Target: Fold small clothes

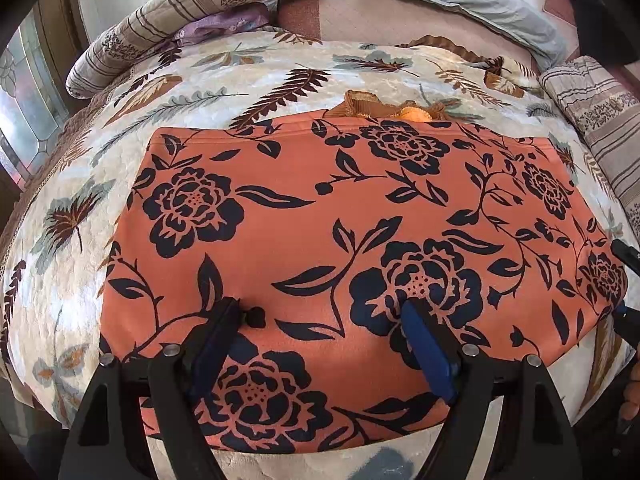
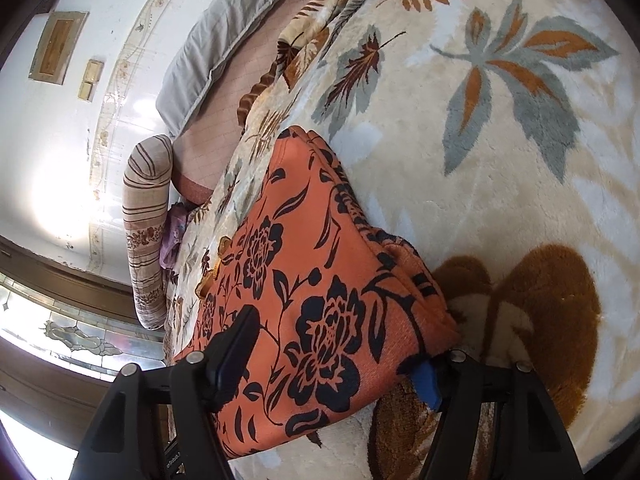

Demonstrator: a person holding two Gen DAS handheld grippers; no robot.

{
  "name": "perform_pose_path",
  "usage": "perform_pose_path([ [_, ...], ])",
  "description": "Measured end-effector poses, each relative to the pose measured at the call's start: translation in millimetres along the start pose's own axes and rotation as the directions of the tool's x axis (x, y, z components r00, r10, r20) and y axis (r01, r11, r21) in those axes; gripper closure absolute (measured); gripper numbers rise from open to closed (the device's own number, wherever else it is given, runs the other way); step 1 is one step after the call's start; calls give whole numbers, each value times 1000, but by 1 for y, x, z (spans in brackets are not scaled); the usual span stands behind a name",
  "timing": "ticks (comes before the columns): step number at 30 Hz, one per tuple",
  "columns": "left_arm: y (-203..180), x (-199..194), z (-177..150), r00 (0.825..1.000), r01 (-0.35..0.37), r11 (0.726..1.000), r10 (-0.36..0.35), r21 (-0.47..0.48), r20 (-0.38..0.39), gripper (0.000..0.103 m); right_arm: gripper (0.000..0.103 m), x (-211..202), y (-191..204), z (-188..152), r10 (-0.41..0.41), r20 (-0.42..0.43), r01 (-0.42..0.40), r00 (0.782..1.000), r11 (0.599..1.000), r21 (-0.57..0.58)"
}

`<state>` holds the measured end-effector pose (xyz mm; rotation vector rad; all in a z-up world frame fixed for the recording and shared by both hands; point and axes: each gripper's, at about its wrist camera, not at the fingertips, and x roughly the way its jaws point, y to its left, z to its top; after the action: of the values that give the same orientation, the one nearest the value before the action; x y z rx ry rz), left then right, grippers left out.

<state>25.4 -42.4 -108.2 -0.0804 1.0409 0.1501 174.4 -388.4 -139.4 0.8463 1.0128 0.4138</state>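
Black fingers of the left claw stand spread wide, tips resting on the orange floral garment, nothing pinched between them. That garment lies folded flat on the leaf-patterned blanket covering the bed. At its right end the right claw straddles the folded corner, one finger above and the blue-padded one below; whether the pads press the cloth I cannot tell. Striped bolsters lie near the far edge.
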Motion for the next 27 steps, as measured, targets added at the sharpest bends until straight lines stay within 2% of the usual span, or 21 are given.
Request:
perform_pose_path([
  [5, 1, -4, 2, 1000, 10, 1000, -10, -10, 6, 20, 32, -2, -2, -2, 5, 3, -5, 1000, 1000, -4],
  [10, -4, 7, -1, 1000, -15, 1000, 15, 15, 1, 17, 32, -3, -2, -2, 5, 0, -5, 1000, 1000, -7],
  [11, -5, 8, -2, 1000, -20, 1000, 20, 24, 5, 16, 40, -2, -1, -1, -6, 0, 6, 1000, 1000, -14],
  [12, -7, 8, -2, 1000, -27, 999, 27, 33, 8, 16, 57, -2, 0, -1, -27, -3, 27, 1000, 999, -28],
  [13, -7, 9, -3, 999, -31, 999, 30, 37, 10, 15, 68, 0, 1, 0, -50, -11, 49, 999, 998, -39],
  [14, -8, 10, -3, 999, -34, 999, 34, 40, 10, 15, 75, 3, 0, 1, -64, -25, 63, 998, 997, -41],
  [15, -8, 10, -3, 999, -36, 999, 35, 41, 9, 15, 76, 5, -1, 1, -65, -28, 64, 998, 997, -39],
  [19, -8, 5, 0, 999, -39, 999, 40, 36, -5, 15, 76, -1, 2, 6, -81, 8, 81, 997, 995, -50],
  [22, -9, 4, 0, 999, -40, 999, 40, 36, -4, 15, 73, -14, 15, 7, -59, 63, 65, 996, 993, -97],
  [23, -9, 6, -1, 999, -43, 998, 43, 37, -8, 15, 68, -14, 15, 8, -65, 66, 71, 996, 993, -99],
  [24, -9, 8, -1, 999, -46, 998, 46, 39, -8, 15, 55, -10, 12, 8, -68, 50, 72, 996, 994, -87],
  [25, -10, 8, -1, 999, -49, 998, 50, 41, -5, 15, 48, -4, 6, 8, -73, 23, 75, 997, 995, -60],
  [27, -10, 8, -1, 999, -49, 998, 49, 41, -7, 15, 47, 0, -1, 9, -45, 15, 45, 999, 999, -20],
])
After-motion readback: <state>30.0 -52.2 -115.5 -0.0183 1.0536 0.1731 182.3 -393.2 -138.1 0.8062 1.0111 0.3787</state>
